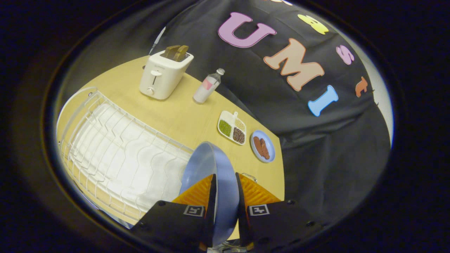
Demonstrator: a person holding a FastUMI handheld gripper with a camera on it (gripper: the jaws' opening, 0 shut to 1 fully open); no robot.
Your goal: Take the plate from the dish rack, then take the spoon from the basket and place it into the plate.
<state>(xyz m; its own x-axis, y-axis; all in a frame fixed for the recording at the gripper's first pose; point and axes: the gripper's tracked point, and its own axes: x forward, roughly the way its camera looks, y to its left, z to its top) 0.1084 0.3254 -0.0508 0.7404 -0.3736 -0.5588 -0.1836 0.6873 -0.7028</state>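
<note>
Wooden table (182, 116): gripper (226, 196) clamps blue plate (207, 165) beside dish rack (116, 151); set it flat, well clear.

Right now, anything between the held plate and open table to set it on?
Nothing visible. The gripper is shut on the blue plate, held on edge beside the dish rack; bare table lies just beyond.

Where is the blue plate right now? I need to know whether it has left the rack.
In the gripper view the blue plate stands on edge, clamped between the gripper fingers, at the near end of the white dish rack.
</note>
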